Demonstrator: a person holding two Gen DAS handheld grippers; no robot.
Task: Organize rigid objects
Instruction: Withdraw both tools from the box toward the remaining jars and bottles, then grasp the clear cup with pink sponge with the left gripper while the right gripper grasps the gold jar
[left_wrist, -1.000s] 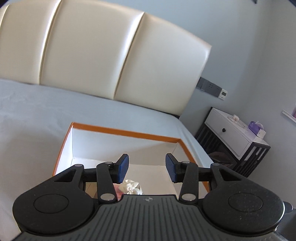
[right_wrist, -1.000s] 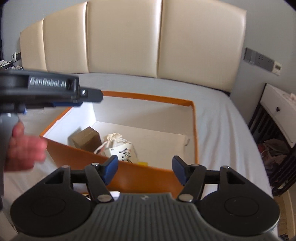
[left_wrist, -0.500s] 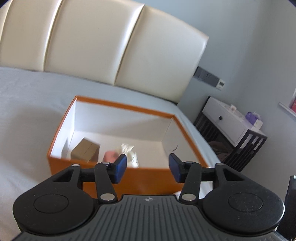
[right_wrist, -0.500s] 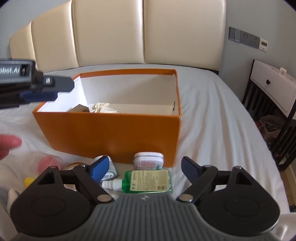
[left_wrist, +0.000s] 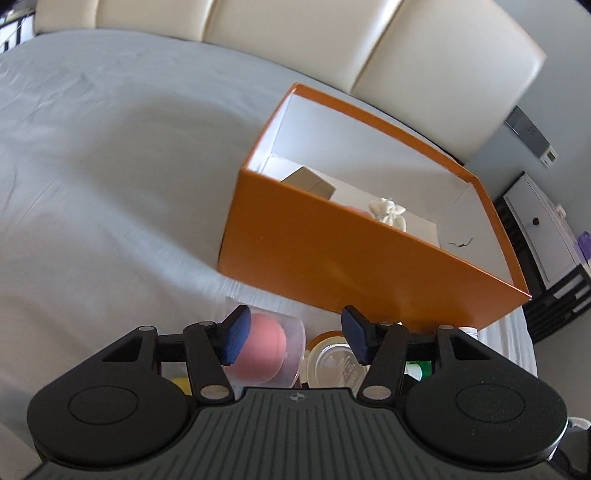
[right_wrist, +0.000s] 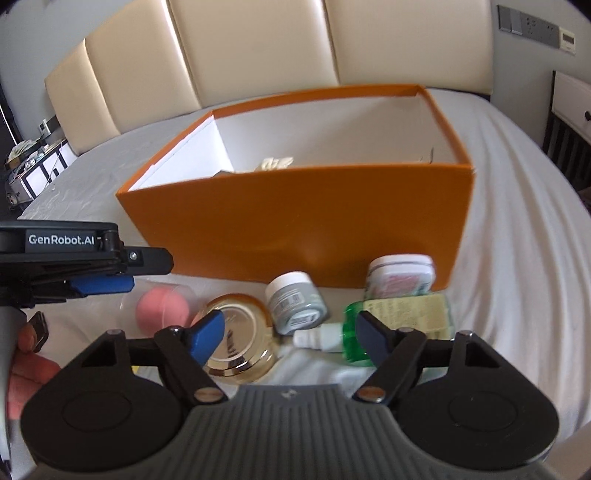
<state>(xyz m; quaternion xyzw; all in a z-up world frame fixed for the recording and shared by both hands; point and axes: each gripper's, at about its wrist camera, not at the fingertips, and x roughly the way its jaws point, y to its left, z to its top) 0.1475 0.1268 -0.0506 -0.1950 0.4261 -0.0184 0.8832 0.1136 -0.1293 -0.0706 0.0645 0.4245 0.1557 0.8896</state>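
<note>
The left gripper (left_wrist: 292, 334) hangs above the bed with its blue-padded jaws spread apart and nothing between them. Below it lies a pink ball inside a clear plastic case (left_wrist: 264, 349), seen just beside the left pad. A round gold-rimmed glass jar (left_wrist: 332, 363) lies to the right of the ball.

The right gripper (right_wrist: 291, 332) also has its jaws spread wide and holds nothing. It is positioned above a cluster of items on the white bed sheet (right_wrist: 517, 258), near the front wall of the orange cardboard box with white interior (right_wrist: 295, 218).

Item layout in the right wrist view, left to right:
- Pink ball in the clear case (right_wrist: 162, 310), under the left gripper's blue pad (right_wrist: 101, 284).
- Gold-rimmed glass jar (right_wrist: 240, 339), lying tilted, partly behind the right gripper's left pad.
- Small grey-green jar with a white lid (right_wrist: 295, 302), lying on its side.
- Green transparent bottle with a white nozzle and a printed label (right_wrist: 399, 317), lying flat.
- Oval white-lidded tin (right_wrist: 400, 275), touching the box's front wall.

Inside the box rest a small tan carton (left_wrist: 310, 181) at the far left and a cream cloth pouch (left_wrist: 388, 214) near the centre.

A cream padded headboard (right_wrist: 258, 48) stands beyond the box.
</note>
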